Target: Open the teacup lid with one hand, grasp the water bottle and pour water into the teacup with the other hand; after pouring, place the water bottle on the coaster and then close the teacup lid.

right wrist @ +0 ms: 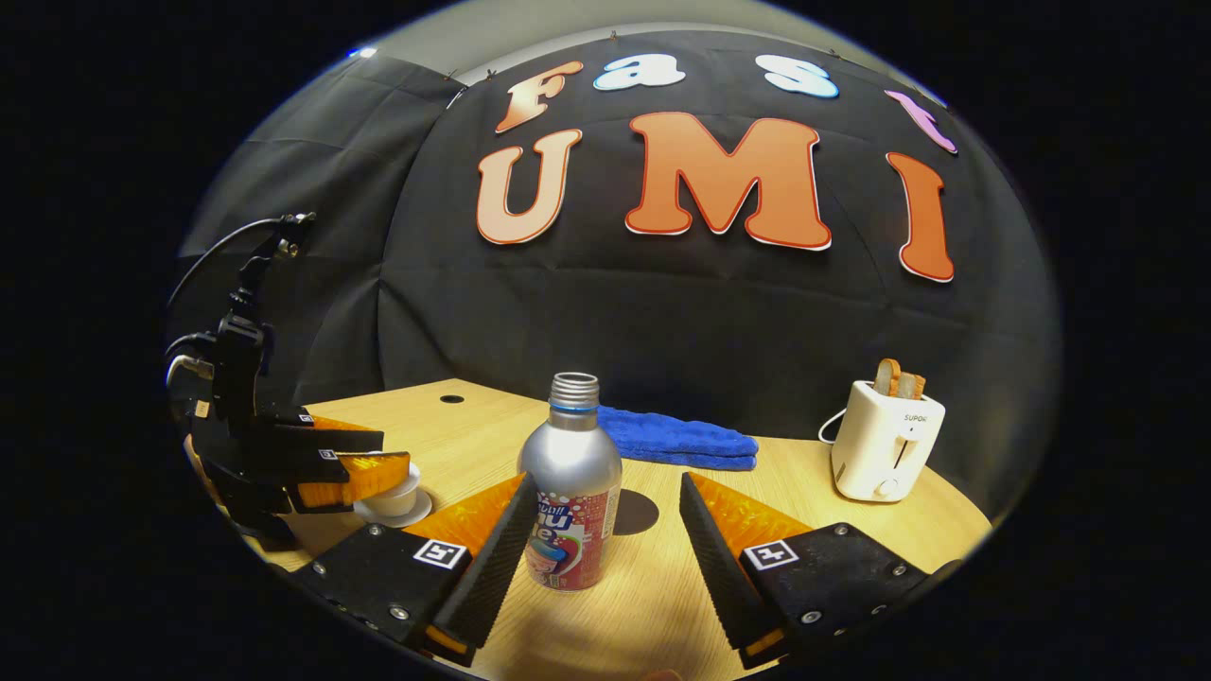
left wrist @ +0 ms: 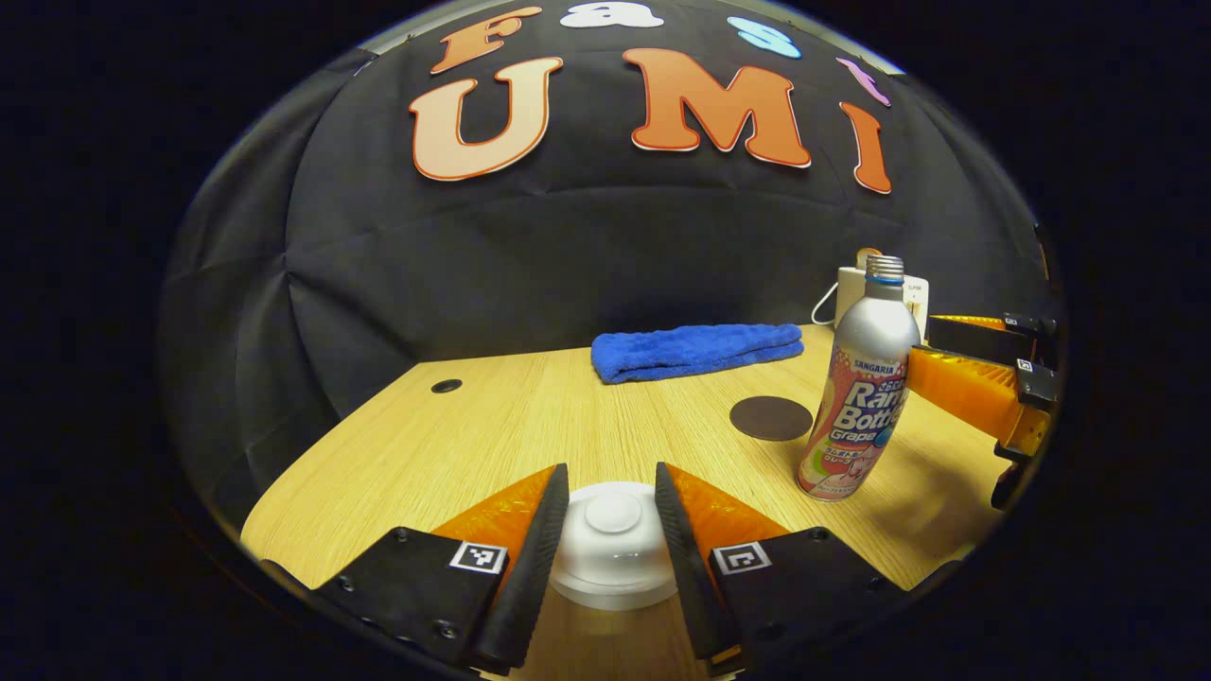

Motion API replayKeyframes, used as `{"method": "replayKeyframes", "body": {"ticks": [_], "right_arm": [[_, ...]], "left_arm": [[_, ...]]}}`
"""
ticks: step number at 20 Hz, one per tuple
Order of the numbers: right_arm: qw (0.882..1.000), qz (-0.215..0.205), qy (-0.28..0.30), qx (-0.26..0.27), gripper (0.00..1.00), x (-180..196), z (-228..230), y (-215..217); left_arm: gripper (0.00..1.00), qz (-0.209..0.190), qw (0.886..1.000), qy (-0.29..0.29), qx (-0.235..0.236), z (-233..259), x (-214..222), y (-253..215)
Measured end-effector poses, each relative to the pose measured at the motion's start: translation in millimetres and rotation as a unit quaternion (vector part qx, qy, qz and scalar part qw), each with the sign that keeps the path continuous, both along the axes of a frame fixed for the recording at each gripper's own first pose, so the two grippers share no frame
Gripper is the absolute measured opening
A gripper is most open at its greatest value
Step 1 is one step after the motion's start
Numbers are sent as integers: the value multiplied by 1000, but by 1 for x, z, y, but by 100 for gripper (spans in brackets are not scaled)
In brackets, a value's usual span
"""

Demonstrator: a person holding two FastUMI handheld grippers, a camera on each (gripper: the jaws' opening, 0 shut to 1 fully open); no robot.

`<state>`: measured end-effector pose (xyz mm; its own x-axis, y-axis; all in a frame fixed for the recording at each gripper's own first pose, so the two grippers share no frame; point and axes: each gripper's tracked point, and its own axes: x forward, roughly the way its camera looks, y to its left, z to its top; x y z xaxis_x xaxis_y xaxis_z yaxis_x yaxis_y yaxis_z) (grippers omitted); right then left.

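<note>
The white teacup lid with its round knob sits low between my left gripper's fingers, with gaps on both sides of the knob; the gripper is open. In the right gripper view that left gripper hovers over the small white teacup on its saucer. The silver water bottle, uncapped and upright, stands between the open fingers of my right gripper, close to the left finger. From the left gripper view the bottle stands at the right, with the right gripper reaching it. The dark round coaster lies just beyond the bottle.
A folded blue towel lies at the back of the wooden table. A white toaster with bread in it stands at the back right. A small cable hole is in the far left of the tabletop.
</note>
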<state>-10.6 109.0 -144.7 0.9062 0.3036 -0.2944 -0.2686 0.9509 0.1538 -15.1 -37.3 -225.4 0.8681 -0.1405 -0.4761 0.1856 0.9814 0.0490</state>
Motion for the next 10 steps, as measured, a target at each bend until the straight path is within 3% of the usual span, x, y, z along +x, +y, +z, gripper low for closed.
{"method": "replayKeyframes", "body": {"ticks": [1,2,4,6,7,10], "right_arm": [[1000,2,2,1,91,-1,-1,1],[1000,3,3,1,91,0,-2,2],[1000,8,7,-3,91,0,-6,3],[1000,12,11,-7,91,0,-10,6],[1000,15,13,-8,91,0,-11,7],[999,24,18,-10,91,0,-18,15]], "left_arm": [[65,1,1000,-2,-1,0,2,-1],[52,0,1000,-3,1,2,2,0],[37,4,1000,-5,2,4,2,2],[38,7,1000,-8,1,4,3,2],[31,8,1000,-13,-6,6,4,3],[27,12,1000,-25,-12,13,7,2]]}}
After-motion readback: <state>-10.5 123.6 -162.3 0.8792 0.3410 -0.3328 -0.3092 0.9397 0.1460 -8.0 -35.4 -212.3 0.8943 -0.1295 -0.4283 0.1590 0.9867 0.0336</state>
